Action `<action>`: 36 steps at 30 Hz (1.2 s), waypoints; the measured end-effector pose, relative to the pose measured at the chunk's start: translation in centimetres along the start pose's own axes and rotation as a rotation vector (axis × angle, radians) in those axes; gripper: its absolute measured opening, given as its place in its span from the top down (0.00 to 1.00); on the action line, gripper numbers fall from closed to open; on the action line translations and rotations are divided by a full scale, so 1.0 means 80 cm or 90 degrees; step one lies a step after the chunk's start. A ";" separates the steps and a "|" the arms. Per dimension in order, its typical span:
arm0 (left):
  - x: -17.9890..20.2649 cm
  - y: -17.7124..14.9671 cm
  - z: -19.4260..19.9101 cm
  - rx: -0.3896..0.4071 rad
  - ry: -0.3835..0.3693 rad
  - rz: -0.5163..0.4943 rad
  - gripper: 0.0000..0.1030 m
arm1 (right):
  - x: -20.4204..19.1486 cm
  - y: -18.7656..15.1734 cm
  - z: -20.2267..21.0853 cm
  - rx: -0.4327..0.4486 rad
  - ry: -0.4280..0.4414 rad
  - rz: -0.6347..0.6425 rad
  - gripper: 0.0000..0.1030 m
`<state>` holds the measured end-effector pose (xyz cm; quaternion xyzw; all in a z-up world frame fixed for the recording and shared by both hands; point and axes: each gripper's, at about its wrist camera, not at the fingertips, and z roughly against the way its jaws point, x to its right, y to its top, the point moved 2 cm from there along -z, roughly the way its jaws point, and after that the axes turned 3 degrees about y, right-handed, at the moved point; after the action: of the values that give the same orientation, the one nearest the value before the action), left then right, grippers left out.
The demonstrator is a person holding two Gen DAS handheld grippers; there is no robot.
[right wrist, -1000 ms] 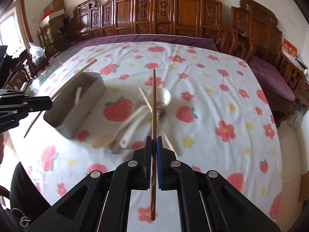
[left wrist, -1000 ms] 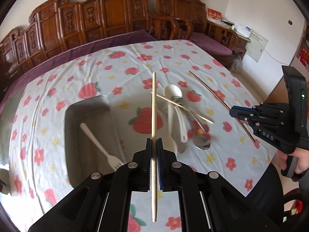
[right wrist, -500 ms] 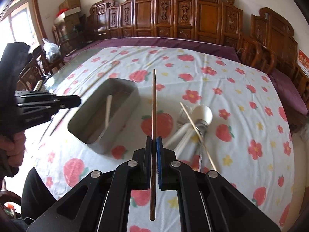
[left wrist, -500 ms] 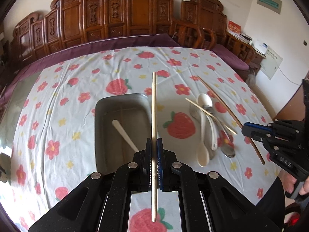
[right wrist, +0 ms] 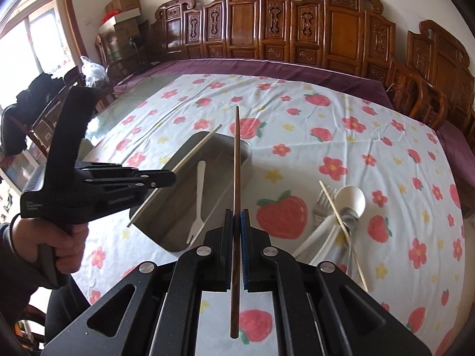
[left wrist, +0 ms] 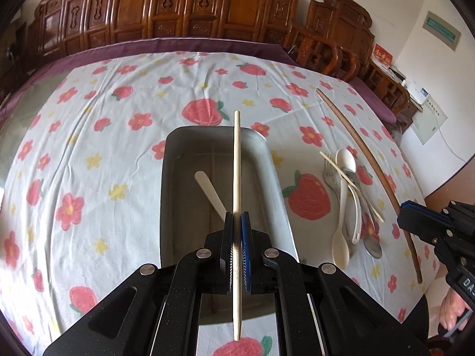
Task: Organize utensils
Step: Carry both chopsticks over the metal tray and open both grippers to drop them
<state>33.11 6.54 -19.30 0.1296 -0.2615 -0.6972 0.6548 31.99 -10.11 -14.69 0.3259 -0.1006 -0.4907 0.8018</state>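
My left gripper (left wrist: 236, 218) is shut on a pale wooden chopstick (left wrist: 236, 154) and holds it lengthwise over the grey metal tray (left wrist: 169, 178). A white plastic fork (left wrist: 210, 191) lies inside the tray. My right gripper (right wrist: 236, 216) is shut on a dark brown chopstick (right wrist: 236, 160), held above the tray's (right wrist: 178, 163) right side. In the right wrist view the left gripper (right wrist: 166, 178) hangs over the tray's left rim with its pale chopstick (right wrist: 196, 148). The right gripper (left wrist: 415, 210) also shows in the left wrist view with its brown chopstick (left wrist: 368, 160).
To the right of the tray lies a pile of white spoons (left wrist: 344, 160), metal cutlery (left wrist: 372, 247), a metal fork (left wrist: 328, 172) and one pale chopstick (left wrist: 350, 182), also in the right wrist view (right wrist: 341, 216). Carved wooden chairs (right wrist: 297, 29) ring the table. The strawberry tablecloth (left wrist: 89, 136) covers it.
Both grippers have swung left from the utensil pile to over the tray, each still shut on its chopstick. The tray now sits straight ahead of both.
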 end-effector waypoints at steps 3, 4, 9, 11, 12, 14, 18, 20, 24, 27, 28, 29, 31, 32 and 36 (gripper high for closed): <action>-0.006 0.003 -0.007 -0.002 -0.005 0.009 0.96 | -0.005 0.005 -0.006 -0.003 0.004 0.003 0.94; -0.007 0.003 -0.009 -0.002 -0.006 0.010 0.96 | -0.007 0.006 -0.009 -0.004 0.006 0.003 0.94; -0.010 0.004 -0.010 -0.002 -0.007 0.015 0.95 | -0.015 0.012 -0.019 -0.010 0.011 0.007 0.94; -0.012 0.003 -0.006 0.001 -0.002 0.014 0.95 | -0.018 0.014 -0.024 -0.011 0.014 0.008 0.94; -0.014 0.002 -0.003 0.004 -0.001 0.013 0.95 | -0.019 0.015 -0.027 -0.011 0.015 0.008 0.94; -0.017 -0.001 0.003 0.009 0.002 0.012 0.95 | -0.022 0.018 -0.034 -0.012 0.021 0.002 0.94; -0.025 -0.006 0.021 0.023 0.015 0.005 0.95 | -0.025 0.022 -0.055 -0.019 0.041 -0.027 0.94; -0.029 -0.007 0.030 0.029 0.019 0.005 0.95 | -0.028 0.023 -0.065 -0.022 0.049 -0.039 0.94; -0.040 -0.009 0.048 0.044 0.036 0.003 0.95 | -0.039 0.026 -0.087 -0.030 0.063 -0.050 0.94; -0.051 -0.010 0.061 0.054 0.046 0.007 0.95 | -0.045 0.028 -0.104 -0.038 0.069 -0.059 0.94; -0.054 -0.010 0.064 0.056 0.048 0.008 0.95 | -0.048 0.029 -0.109 -0.039 0.068 -0.059 0.94; -0.056 -0.010 0.067 0.057 0.049 0.009 0.95 | -0.050 0.030 -0.113 -0.042 0.067 -0.059 0.94; -0.061 -0.011 0.071 0.060 0.053 0.009 0.95 | -0.053 0.031 -0.120 -0.045 0.069 -0.062 0.94; -0.063 -0.012 0.073 0.061 0.055 0.009 0.95 | -0.053 0.031 -0.123 -0.047 0.069 -0.065 0.94; -0.072 -0.014 0.080 0.065 0.059 0.016 0.95 | -0.054 0.034 -0.131 -0.047 0.072 -0.080 0.94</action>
<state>29.48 13.41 -15.53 0.1913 -0.2676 -0.6678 0.6677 36.84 -1.17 -20.33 0.3292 -0.0167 -0.5240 0.7854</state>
